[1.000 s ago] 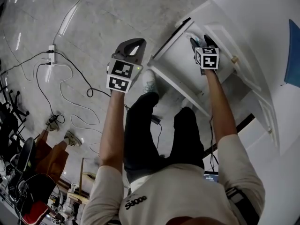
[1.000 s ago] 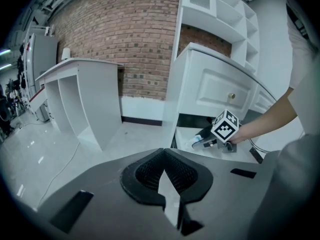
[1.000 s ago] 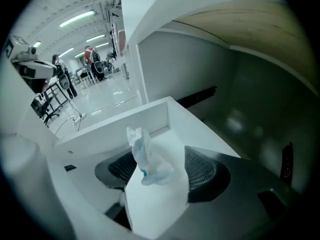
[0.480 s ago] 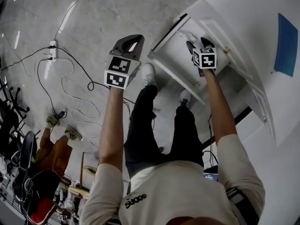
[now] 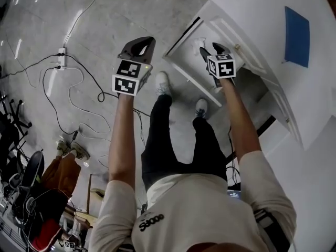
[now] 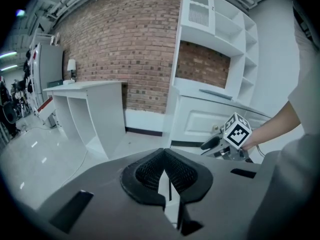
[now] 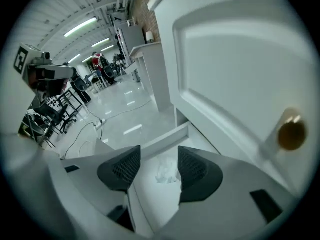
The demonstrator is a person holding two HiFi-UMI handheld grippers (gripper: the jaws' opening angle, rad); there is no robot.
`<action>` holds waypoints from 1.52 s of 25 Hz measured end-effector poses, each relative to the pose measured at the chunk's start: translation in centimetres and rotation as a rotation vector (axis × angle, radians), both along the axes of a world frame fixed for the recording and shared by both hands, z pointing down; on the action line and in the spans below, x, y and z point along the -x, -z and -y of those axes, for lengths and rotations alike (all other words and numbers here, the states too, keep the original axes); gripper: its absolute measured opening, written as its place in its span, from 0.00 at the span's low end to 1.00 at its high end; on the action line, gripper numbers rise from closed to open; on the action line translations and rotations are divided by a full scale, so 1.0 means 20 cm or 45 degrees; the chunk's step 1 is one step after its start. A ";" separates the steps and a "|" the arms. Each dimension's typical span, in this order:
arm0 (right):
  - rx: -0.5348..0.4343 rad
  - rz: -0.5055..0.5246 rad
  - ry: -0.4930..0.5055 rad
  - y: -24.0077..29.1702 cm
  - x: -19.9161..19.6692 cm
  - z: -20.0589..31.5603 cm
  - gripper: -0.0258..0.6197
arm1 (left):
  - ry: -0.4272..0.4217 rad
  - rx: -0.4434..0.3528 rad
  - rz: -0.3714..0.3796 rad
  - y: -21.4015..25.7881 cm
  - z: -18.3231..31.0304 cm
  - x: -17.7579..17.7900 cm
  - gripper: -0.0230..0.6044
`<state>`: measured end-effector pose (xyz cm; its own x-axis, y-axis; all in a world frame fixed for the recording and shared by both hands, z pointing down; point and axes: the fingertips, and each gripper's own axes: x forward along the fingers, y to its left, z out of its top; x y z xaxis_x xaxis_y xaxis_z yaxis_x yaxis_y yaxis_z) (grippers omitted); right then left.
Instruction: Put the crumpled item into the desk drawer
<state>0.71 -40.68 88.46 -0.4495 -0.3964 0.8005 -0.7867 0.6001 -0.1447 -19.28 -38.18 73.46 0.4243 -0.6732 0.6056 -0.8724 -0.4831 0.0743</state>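
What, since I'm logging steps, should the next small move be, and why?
Probably nudge the drawer shut with the right gripper. The crumpled item lies loose in the open drawer. That gripper's jaws, just closing slightly, stand apart above it and hold nothing. The left gripper is shut, off to the side.

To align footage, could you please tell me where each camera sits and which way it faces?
Head view: on the head, steeply down; arms, legs.
Left gripper view: on left hand-held gripper, facing white cupboard; shut jaws.
Right gripper view: on right hand-held gripper, facing open white drawer; jaws apart, just narrowed.
Shared by head and right gripper views: crumpled white paper.
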 end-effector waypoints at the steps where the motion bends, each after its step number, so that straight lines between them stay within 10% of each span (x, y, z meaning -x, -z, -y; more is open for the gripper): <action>1: -0.022 0.006 -0.003 0.08 0.00 0.00 0.37 | 0.006 -0.015 0.001 0.06 -0.01 0.00 0.06; 7: -0.117 0.060 -0.018 0.55 -0.09 -0.04 0.05 | 0.063 -0.088 -0.008 0.41 -0.11 -0.05 0.07; 38: -0.992 0.133 0.203 3.01 -0.96 -0.66 0.05 | 0.090 -0.598 0.131 2.20 -0.86 -0.81 0.07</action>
<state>19.99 -27.55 28.21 -0.6051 -0.7487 0.2708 -0.6885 0.6629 0.2943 -3.05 -21.04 29.49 0.3214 -0.9089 0.2658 -0.8958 -0.3828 -0.2259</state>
